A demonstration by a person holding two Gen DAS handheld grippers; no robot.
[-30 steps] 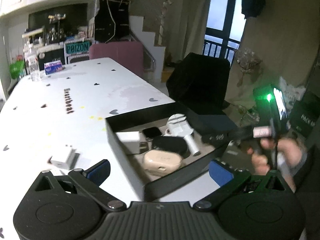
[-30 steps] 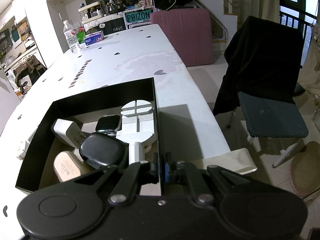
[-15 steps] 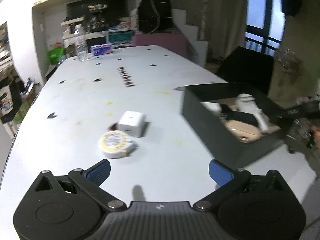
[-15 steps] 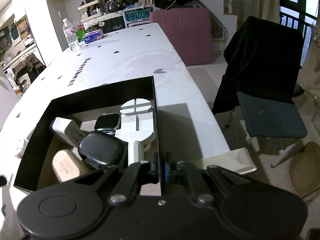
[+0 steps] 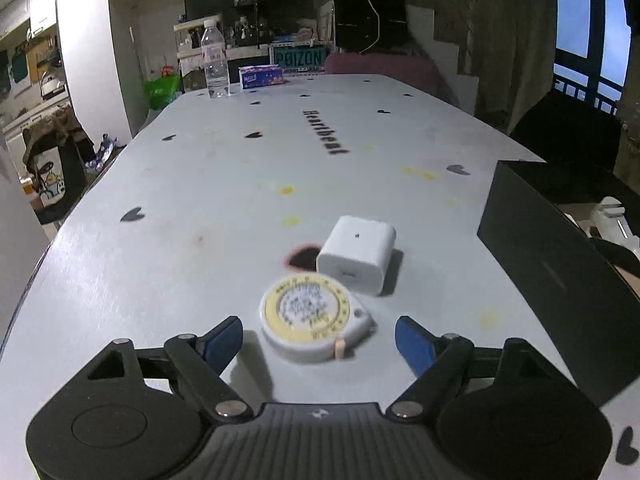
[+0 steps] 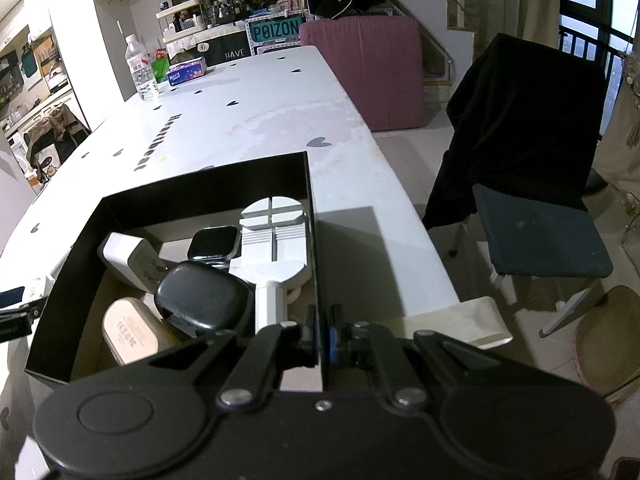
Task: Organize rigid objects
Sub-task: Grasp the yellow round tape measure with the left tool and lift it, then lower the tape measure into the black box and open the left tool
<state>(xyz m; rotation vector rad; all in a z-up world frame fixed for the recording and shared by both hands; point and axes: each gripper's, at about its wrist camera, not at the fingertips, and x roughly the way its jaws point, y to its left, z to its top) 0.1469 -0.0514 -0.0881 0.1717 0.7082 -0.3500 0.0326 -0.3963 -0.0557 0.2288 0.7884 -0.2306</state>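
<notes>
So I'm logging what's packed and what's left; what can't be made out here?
- Left wrist view: printing on the round yellow-and-white tape measure, motion-blurred.
- Left wrist view: black rectangular box contents, hidden by its wall and the frame edge.
- Right wrist view: beige rounded case, partly under the black rounded case.

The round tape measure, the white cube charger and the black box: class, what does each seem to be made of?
Round tape measure: seemingly glossy white plastic casing, with a printed yellow label on top.
White cube charger: smooth matte plastic, with rounded moulded edges.
Black box: probably cardboard, since its thin, flat, dull black walls show a brown inner floor.
</notes>
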